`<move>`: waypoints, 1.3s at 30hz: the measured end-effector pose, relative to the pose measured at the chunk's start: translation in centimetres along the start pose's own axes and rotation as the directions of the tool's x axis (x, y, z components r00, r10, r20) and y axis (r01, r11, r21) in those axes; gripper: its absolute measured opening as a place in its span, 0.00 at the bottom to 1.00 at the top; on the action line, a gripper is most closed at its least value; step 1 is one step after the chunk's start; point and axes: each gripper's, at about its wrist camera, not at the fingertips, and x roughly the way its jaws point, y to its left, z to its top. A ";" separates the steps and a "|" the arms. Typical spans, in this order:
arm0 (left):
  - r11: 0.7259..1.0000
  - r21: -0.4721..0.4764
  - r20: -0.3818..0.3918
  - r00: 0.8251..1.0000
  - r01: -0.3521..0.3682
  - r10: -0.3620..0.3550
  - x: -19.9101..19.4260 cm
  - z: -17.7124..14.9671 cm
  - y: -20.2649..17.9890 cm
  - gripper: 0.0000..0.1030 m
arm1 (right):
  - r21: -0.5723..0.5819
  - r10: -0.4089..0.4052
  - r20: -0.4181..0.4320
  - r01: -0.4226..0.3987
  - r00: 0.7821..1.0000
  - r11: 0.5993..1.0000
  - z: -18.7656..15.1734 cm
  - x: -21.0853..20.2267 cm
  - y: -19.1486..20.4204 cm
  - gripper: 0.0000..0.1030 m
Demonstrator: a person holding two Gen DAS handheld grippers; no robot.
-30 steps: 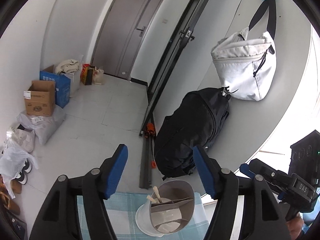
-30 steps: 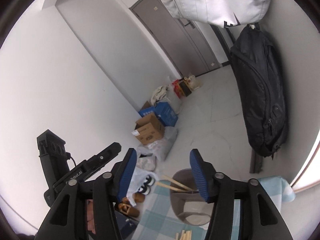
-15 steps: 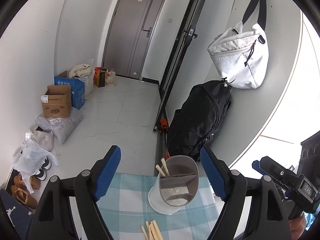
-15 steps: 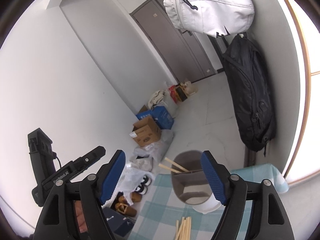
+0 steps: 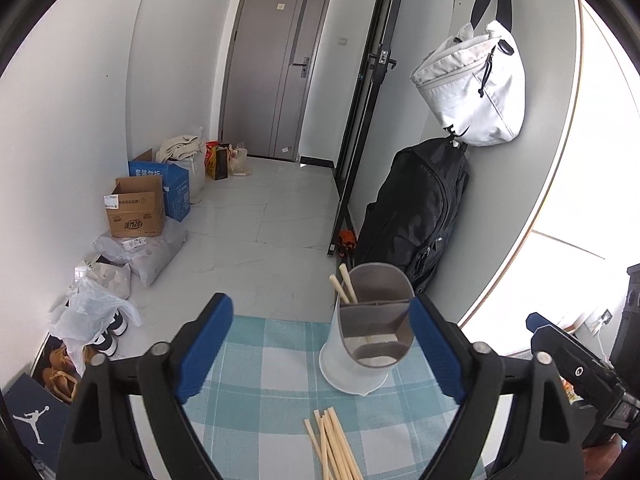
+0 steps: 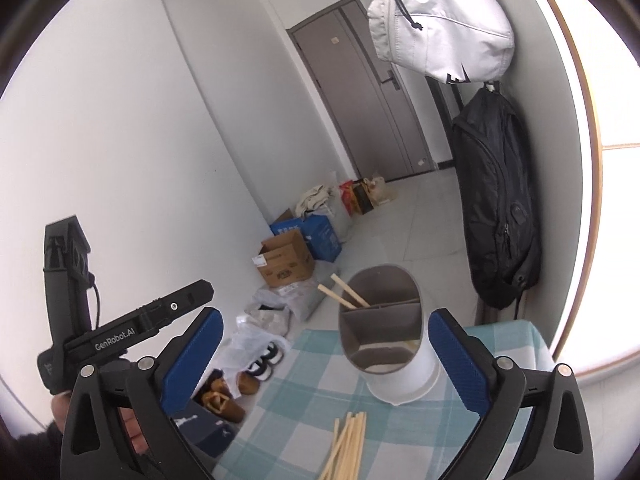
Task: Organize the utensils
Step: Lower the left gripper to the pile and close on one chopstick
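Both hand-held grippers, left (image 5: 320, 356) and right (image 6: 324, 360), had just been opening and stood wide and empty over the chopsticks (image 5: 334, 444) near the holder (image 5: 370, 336), which apparently held two more.

Black gripper (image 5: 320, 344), blue pads (image 5: 204, 344)

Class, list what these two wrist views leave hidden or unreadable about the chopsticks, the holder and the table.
- Loose chopsticks: near ends cut off by the bottom edge in both views, so no sure count.
- Holder: its wall hides the lower part of the two chopsticks inside.
- Table: only its checked cloth shows; the left gripper and right gripper cover its near corners.
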 end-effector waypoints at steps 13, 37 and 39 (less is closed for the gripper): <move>1.000 0.002 -0.095 0.995 -0.016 0.016 3.1 -5.3 1.3 0.86 | -0.119 -0.096 -0.012 0.094 0.995 0.988 -5.5 2.1 -0.4 1.00; 0.989 0.147 -0.589 0.801 -0.021 0.104 12.1 -13.7 0.8 0.74 | 0.012 -0.171 -0.189 0.177 0.967 0.984 -7.7 6.3 -4.9 1.00; 0.987 0.161 -0.612 0.783 -0.014 0.111 12.1 -14.2 0.5 0.66 | 0.024 -0.164 -0.202 0.172 0.966 0.985 -7.8 6.5 -5.0 1.00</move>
